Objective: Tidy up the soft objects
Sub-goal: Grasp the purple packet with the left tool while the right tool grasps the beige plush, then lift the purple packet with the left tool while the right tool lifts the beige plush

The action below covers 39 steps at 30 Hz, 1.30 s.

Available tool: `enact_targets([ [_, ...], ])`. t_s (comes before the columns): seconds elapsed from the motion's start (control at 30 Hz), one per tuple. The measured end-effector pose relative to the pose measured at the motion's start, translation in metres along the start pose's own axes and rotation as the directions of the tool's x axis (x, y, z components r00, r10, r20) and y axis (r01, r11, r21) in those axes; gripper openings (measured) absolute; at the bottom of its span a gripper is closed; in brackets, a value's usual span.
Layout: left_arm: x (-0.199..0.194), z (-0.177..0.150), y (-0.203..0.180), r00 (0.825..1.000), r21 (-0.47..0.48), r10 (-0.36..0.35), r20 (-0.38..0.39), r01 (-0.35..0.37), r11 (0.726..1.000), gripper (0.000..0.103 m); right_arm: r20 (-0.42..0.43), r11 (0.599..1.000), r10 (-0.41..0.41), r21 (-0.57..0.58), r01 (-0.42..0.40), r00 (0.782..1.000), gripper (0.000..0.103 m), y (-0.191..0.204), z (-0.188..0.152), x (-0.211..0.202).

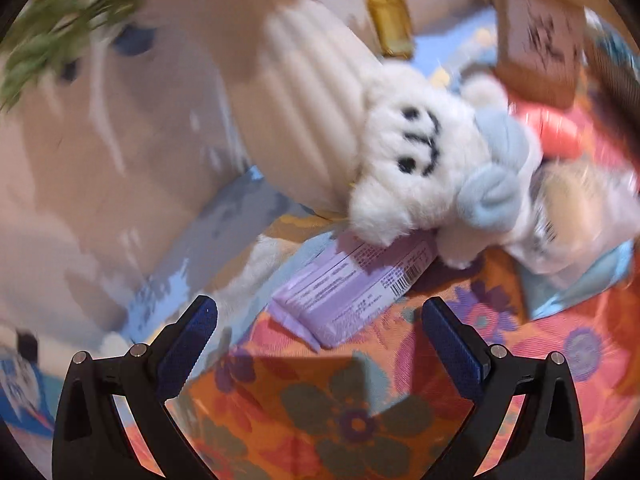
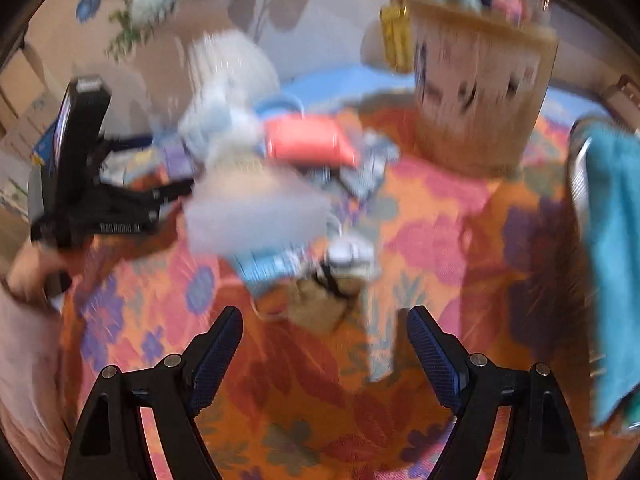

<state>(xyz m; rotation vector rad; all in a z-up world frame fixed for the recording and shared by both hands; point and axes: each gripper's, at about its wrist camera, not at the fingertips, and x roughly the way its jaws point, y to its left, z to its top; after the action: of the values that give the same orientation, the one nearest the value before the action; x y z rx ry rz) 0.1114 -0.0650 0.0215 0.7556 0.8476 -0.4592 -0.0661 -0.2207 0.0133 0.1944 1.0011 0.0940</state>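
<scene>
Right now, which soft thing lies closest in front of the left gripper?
The purple tissue pack, flat between the left gripper's open jaws; the white plush bear lies farther back.

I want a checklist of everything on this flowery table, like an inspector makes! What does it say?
Surface: flowery orange and pink cloth covers the table.
Job's things: white plush toy with a blue scarf lies partly on a purple packet; a coral pouch and a pale clear bag lie in the pile.
Clutter: woven basket, yellow bottle, teal cloth at the right edge.
Grippers: left gripper open, empty; right gripper open, empty.
Cables: nothing seen.
Surroundings: green leaves, blurred; a person's hand holding the left tool.
</scene>
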Motion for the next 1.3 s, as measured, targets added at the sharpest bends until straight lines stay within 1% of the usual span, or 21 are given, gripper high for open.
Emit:
enact_targets([
  [0.1, -0.001, 0.001, -0.008, 0.996, 0.056, 0.045, 0.074, -0.049, 0.997, 0.102, 0.062, 1.0, -0.007, -0.022, 0.008, 0.998, 0.083, 0.002, 0.0, 0.0],
  [0.17, 0.0, 0.002, -0.011, 0.993, 0.047, 0.068, 0.098, -0.073, 0.996, 0.102, 0.106, 1.0, 0.008, -0.022, -0.006, 0.994, 0.083, 0.0, -0.002, 0.004],
  [0.2, 0.0, 0.003, -0.012, 0.991, 0.04, 0.074, 0.11, -0.079, 0.996, 0.102, 0.146, 0.999, -0.002, -0.042, 0.008, 0.989, 0.083, 0.0, -0.005, 0.005],
  [0.23, 0.0, 0.002, -0.013, 0.99, 0.032, 0.078, 0.12, -0.083, 0.996, 0.102, 0.155, 0.999, -0.008, -0.052, 0.016, 0.988, 0.083, 0.001, -0.006, 0.007],
  [0.3, 0.0, 0.001, -0.012, 0.987, 0.003, 0.082, 0.135, -0.084, 0.996, 0.102, 0.166, 0.998, 0.001, -0.058, 0.009, 0.986, 0.075, 0.001, -0.003, 0.003],
  [0.33, -0.001, 0.0, -0.012, 0.987, -0.015, 0.079, 0.143, -0.077, 0.997, 0.102, 0.16, 0.998, -0.001, -0.055, 0.01, 0.987, 0.064, -0.001, -0.003, 0.004],
  [0.37, 0.0, -0.001, -0.01, 0.987, -0.038, 0.066, 0.149, -0.061, 0.997, 0.099, 0.163, 0.999, -0.014, -0.047, 0.022, 0.987, 0.059, -0.002, -0.001, 0.003],
  [0.43, 0.001, -0.006, -0.004, 0.984, -0.076, -0.02, 0.175, 0.034, 0.997, 0.083, 0.165, 0.999, -0.012, -0.043, 0.019, 0.986, 0.052, -0.003, 0.001, 0.002],
  [0.47, 0.001, -0.008, -0.003, 0.98, -0.082, -0.065, 0.189, 0.082, 0.993, 0.069, 0.167, 0.999, -0.004, -0.042, 0.011, 0.986, 0.051, -0.004, 0.001, 0.002],
  [0.53, 0.001, -0.01, -0.003, 0.978, -0.097, -0.076, 0.196, 0.096, 0.991, 0.064, 0.17, 0.999, 0.006, -0.036, 0.0, 0.985, 0.05, -0.006, 0.002, 0.002],
  [0.6, -0.002, -0.011, -0.01, 0.978, -0.074, -0.062, 0.2, 0.078, 0.994, 0.056, 0.171, 0.999, 0.017, -0.031, -0.012, 0.985, 0.05, -0.007, 0.001, 0.001],
  [0.63, -0.003, -0.011, -0.013, 0.979, -0.071, -0.048, 0.198, 0.063, 0.995, 0.056, 0.172, 0.999, 0.02, -0.029, -0.015, 0.985, 0.049, -0.007, 0.0, -0.001],
  [0.7, -0.005, -0.012, -0.013, 0.982, -0.116, -0.045, 0.181, 0.066, 0.991, 0.055, 0.175, 0.999, 0.029, -0.025, -0.025, 0.984, 0.049, -0.008, -0.001, -0.002],
  [0.83, -0.012, -0.025, -0.002, 0.981, -0.269, -0.105, 0.164, 0.147, 0.952, 0.054, 0.18, 0.999, 0.047, -0.009, -0.046, 0.982, 0.049, -0.012, -0.002, -0.004],
  [0.93, -0.024, -0.045, 0.001, 0.986, -0.373, -0.113, 0.119, 0.15, 0.916, 0.054, 0.186, 0.998, 0.06, 0.001, -0.062, 0.981, 0.049, -0.014, -0.006, -0.007],
  [0.97, -0.028, -0.053, 0.001, 0.986, -0.42, -0.128, 0.105, 0.161, 0.893, 0.054, 0.188, 0.997, 0.069, 0.003, -0.071, 0.98, 0.049, -0.015, -0.009, -0.009],
  [1.03, -0.037, -0.076, 0.004, 0.981, -0.535, -0.168, 0.091, 0.191, 0.823, 0.054, 0.191, 0.995, 0.097, 0.001, -0.099, 0.977, 0.049, -0.015, -0.017, -0.017],
  [1.07, -0.044, -0.087, 0.003, 0.981, -0.569, -0.17, 0.091, 0.192, 0.8, 0.054, 0.191, 0.994, 0.109, -0.005, -0.11, 0.976, 0.049, -0.013, -0.02, -0.019],
  [1.1, -0.05, -0.093, 0.0, 0.982, -0.581, -0.164, 0.09, 0.186, 0.793, 0.054, 0.188, 0.992, 0.123, -0.016, -0.123, 0.974, 0.049, -0.01, -0.025, -0.022],
  [1.17, -0.06, -0.104, -0.011, 0.986, -0.588, -0.15, 0.068, 0.161, 0.793, 0.055, 0.176, 0.991, 0.137, -0.031, -0.133, 0.975, 0.049, -0.004, -0.033, -0.026],
  [1.3, -0.08, -0.119, -0.031, 0.984, -0.598, -0.163, 0.065, 0.169, 0.783, 0.055, 0.128, 0.987, 0.153, -0.076, -0.144, 0.98, 0.049, 0.014, -0.047, -0.028],
])
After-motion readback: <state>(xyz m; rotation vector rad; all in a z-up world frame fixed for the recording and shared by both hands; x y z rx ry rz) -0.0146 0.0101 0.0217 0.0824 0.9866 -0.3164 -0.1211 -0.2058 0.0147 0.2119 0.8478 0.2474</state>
